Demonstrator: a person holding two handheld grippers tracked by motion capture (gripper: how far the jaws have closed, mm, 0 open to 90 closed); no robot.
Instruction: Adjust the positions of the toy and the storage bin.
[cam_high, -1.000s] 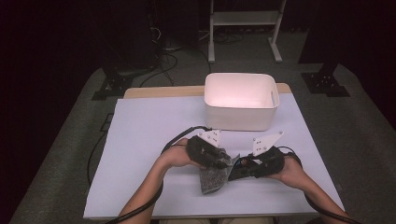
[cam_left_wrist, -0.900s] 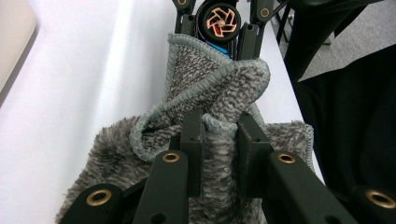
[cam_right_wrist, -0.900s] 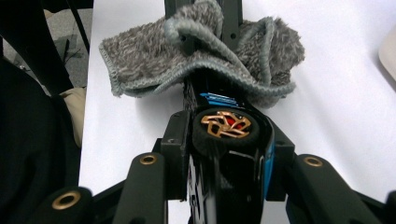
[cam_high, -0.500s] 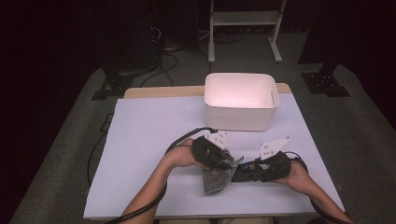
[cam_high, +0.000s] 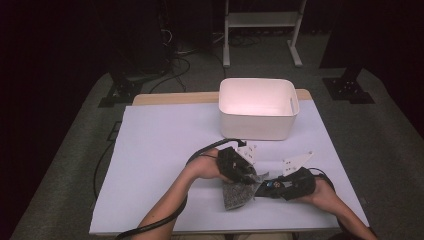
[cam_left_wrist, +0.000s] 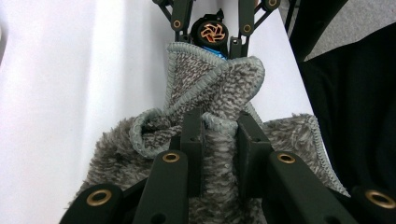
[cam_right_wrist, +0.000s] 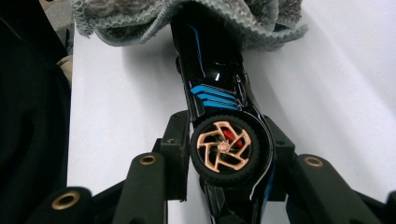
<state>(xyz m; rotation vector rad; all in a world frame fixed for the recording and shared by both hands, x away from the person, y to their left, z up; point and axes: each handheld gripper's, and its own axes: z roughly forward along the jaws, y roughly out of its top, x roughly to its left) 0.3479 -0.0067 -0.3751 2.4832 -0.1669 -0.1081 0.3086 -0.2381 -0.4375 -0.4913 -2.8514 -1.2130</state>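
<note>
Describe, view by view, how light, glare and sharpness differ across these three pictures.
High view: dark surround, the white bin glows pinkish and overexposed, the hands' area is soft. Left gripper view: the grey cloth is crisp, the table bleached white. Right gripper view: glossy highlights streak the black toy car; the cloth's edge at the top is slightly blurred.

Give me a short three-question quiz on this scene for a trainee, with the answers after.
1. True or false: the left gripper is shut on the grey cloth.
2. What does the right gripper hold: A) a toy car, B) a brush, C) a cup?
3. Where does the white bin stand relative to the grippers?

Key:
1. True.
2. A, the black toy car with blue stripes and a copper wheel.
3. Beyond them, at the table's far edge.
</note>
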